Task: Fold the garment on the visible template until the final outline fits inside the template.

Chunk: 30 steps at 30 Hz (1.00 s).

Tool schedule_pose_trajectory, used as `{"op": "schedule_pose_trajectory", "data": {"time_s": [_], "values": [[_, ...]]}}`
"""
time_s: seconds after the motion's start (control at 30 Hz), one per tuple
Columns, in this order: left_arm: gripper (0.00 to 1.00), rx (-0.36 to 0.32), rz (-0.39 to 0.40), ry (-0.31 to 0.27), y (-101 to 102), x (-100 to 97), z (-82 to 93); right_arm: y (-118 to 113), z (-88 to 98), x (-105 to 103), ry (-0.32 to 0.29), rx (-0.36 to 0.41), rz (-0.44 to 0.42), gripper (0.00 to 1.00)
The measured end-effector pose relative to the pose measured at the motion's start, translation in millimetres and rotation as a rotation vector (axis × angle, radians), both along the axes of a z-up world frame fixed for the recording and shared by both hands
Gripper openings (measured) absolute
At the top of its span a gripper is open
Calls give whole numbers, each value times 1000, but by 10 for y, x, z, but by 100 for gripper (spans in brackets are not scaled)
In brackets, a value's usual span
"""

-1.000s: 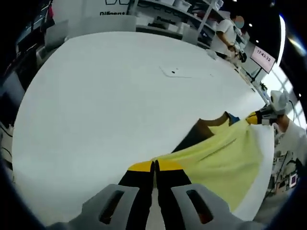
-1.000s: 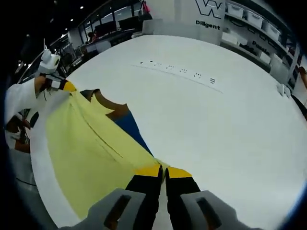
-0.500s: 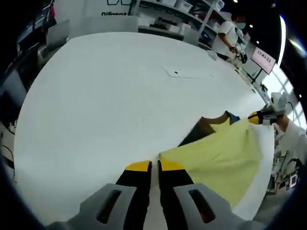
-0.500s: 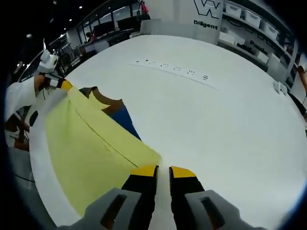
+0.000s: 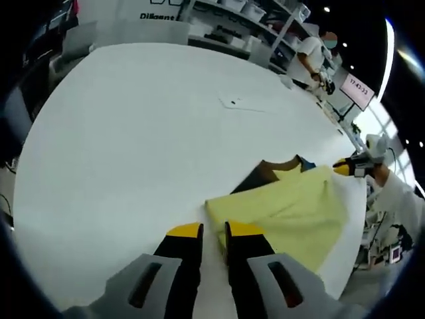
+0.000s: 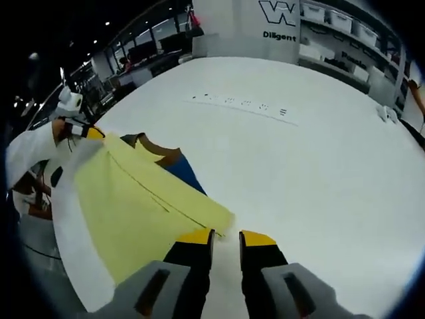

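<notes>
Left gripper [image 5: 213, 231] sits low over the broad white table [image 5: 133, 133], its yellow-tipped black jaws a narrow gap apart and gripping nothing. The pale yellow folded cloth garment [image 5: 285, 209] lies flat just ahead and to the right of those tips, its near corner right beside the right jaw, apart from it as far as I can tell. A brown panel [image 5: 262, 176] and a sliver of blue peek out at the garment's far edge.

Over in the right gripper view, the right gripper [image 6: 226, 238] is likewise parted a little, nothing between the jaws. The same garment [image 6: 136, 212] spreads ahead and to the left, its nearest corner just above the left jaw's tip. At the garment's far corner the other gripper [image 6: 89, 131] shows; whether it grips the cloth, I cannot tell.
</notes>
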<state>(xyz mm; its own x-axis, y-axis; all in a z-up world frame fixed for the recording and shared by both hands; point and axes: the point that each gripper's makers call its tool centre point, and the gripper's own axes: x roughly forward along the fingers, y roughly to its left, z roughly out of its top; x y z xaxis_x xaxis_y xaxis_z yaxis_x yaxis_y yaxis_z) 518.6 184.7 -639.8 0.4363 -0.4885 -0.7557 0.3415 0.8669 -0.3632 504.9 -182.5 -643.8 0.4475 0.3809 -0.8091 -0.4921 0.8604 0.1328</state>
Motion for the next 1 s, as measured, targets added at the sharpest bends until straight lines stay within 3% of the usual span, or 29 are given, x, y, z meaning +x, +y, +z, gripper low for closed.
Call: {"op": "schedule_pose_trajectory", "data": {"time_s": [0.37,0.5,0.7,0.77,0.87,1.0], "values": [[12,-28,5,53,-60,-9,-108,55,-79,-34,36,14,-1,14],[2,-17,2,51,-69,5,-137,81,-145,-15,53,16,7,3],[1,-27,24,60,-65,43,-113,70,-61,42,32,8,7,0],[1,-63,44,55,-72,84,-42,61,-5,80,20,17,-2,0],[1,-186,112,70,-111,174,89,72,111,167,-1,68,-45,0],[0,-275,187,91,-113,305,137,64,130,261,-4,113,-99,0]]}}
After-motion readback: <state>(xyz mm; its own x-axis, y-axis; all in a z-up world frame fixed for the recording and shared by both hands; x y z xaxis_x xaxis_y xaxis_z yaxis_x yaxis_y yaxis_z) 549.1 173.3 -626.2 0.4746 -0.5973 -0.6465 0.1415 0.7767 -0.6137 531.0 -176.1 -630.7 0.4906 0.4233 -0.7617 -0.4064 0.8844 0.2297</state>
